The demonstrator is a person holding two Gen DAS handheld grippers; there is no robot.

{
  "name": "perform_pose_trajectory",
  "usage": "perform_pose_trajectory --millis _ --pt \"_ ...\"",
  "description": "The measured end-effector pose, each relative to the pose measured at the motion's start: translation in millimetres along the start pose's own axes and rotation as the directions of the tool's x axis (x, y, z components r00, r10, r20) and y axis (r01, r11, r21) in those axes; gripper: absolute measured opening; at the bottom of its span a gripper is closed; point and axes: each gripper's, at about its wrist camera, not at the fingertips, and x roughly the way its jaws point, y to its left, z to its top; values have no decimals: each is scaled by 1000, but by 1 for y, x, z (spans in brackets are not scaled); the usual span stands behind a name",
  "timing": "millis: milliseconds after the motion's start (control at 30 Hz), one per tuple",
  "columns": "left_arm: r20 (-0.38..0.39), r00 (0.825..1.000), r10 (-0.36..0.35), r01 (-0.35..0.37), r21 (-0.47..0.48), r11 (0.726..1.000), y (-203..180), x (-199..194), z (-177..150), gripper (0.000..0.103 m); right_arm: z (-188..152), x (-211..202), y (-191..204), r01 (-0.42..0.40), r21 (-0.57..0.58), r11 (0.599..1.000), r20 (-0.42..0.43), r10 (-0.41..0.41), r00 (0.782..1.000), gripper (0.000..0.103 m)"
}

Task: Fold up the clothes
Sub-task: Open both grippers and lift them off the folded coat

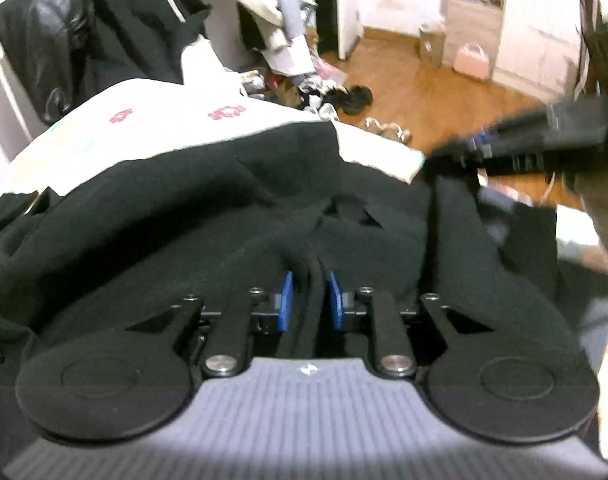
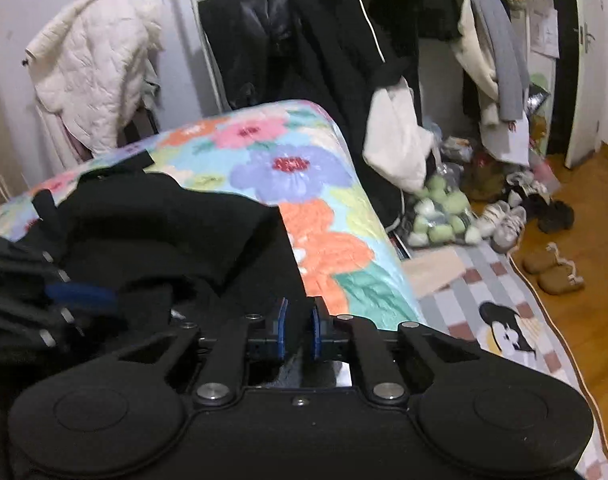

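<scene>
A black garment [image 1: 184,208] lies spread and rumpled across the bed [image 2: 288,168], covering the near part of the floral quilt. In the left wrist view, the left gripper [image 1: 311,300] pinches a raised ridge of the garment between its blue pads [image 1: 286,300]; the jaws stand narrow with fabric filling the gap. To the right in that view, the right gripper [image 1: 479,148] appears blurred at the garment's far right edge, above the wooden floor [image 1: 443,92]. In the right wrist view, the left gripper appears blurred at the left edge, over the garment. At centre, the right gripper's jaws stand nearly together at the garment's right edge; dark fabric sits between the pads [image 2: 280,330], apparently clamped. Right of the bed lie a rug [image 2: 503,320] and shoes [image 2: 503,220].
</scene>
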Motion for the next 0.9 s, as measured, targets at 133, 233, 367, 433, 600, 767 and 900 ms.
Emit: perform_pose_trajectory --millis 133,233,367,433,600,767,900 --pt "121 978 172 -155 -140 978 39 -33 3 61 8 -21 13 116 -59 991 101 -110 989 43" --pt "146 925 351 -302 -282 911 79 -48 3 69 13 -36 20 91 -67 994 210 -75 975 45" --pt "48 881 470 -370 -548 750 133 -53 -22 73 18 -32 27 -210 -28 977 253 210 944 52" --pt "-4 904 427 -347 -589 730 143 -53 -37 73 18 -19 40 -259 -55 964 210 265 941 52" --pt "45 909 415 -334 -516 789 128 -85 -64 73 16 0 66 -236 -164 958 126 257 958 53" --pt "81 920 383 -300 -483 823 125 -116 -72 73 11 -9 81 -163 -215 963 65 180 981 53" --pt "20 959 284 -243 -463 852 124 -128 -71 73 17 -47 108 -216 -264 940 -75 203 976 53"
